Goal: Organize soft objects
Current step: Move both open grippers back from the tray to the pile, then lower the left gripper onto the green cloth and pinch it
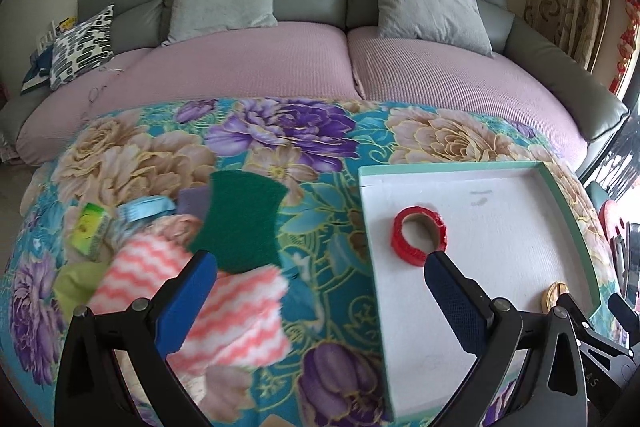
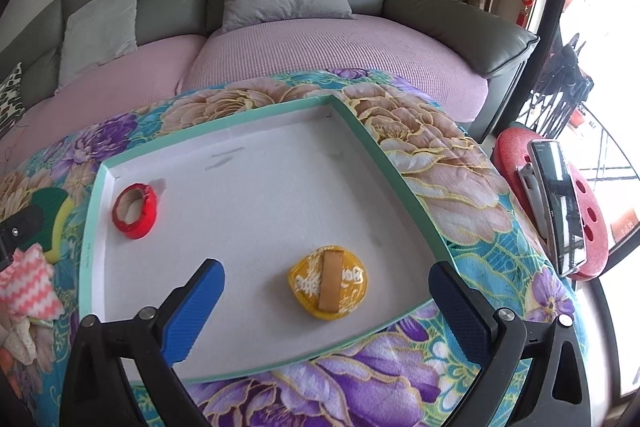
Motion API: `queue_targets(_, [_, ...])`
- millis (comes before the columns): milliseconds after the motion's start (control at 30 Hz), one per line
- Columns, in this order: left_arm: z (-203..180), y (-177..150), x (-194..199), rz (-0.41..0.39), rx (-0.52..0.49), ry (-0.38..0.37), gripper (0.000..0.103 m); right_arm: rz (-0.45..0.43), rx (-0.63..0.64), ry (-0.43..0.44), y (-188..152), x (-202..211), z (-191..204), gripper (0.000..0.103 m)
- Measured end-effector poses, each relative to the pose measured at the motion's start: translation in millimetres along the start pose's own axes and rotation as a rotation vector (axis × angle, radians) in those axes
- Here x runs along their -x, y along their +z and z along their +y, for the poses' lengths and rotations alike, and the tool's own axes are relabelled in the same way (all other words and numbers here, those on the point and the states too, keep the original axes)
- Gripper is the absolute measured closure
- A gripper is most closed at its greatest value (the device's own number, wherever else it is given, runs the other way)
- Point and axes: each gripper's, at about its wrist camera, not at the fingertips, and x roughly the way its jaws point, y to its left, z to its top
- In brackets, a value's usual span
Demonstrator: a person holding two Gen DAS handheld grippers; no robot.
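Jaws wide, left gripper (image 1: pixel 320 273) hovers beside striped cloth (image 1: pixel 224 311).

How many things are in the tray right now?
2. A red tape roll lies near the tray's far left corner, and a yellow pad near its front edge, ahead of the right gripper. Nothing seems hidden behind the fingers.

Right tool (image 2: pixel 326 281): blue pads spread wide, empty, over the near edge of the green-rimmed white tray (image 2: pixel 360 131). In the tray: red tape roll (image 2: pixel 135 211) at the far left corner, yellow pad (image 2: pixel 328 283) near the near edge. Tray on floral-covered surface (image 2: pixel 460 187). Left of tray: green-yellow sponge (image 2: pixel 56 211), pink-white zigzag cloth (image 2: pixel 28 287).
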Motion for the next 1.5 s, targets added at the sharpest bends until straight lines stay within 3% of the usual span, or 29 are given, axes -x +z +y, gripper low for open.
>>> queue_targets(300, [49.1, -15.0, 32.8, -0.052, 0.068, 0.031, 0.0, -0.027, 0.059, 0.072, -5.4, 25.9, 35.0, 0.0])
queue_targets(533, [98.8, -26.2, 41.7, -0.045, 0.151, 0.088, 0.0, -0.044, 0.104, 0.173, -7.4, 39.5, 76.8, 0.0])
queue_targets(1000, [224.9, -52.6, 55.2, -0.049, 0.388, 0.268, 0.0, -0.002, 0.275, 0.336, -26.7, 41.5, 182.5, 0.0])
queue_targets(1500, [263.9, -71.5, 32.5, 0.014, 0.421, 0.268, 0.0, 0.022, 0.356, 0.458, -47.1, 46.3, 248.1, 0.0])
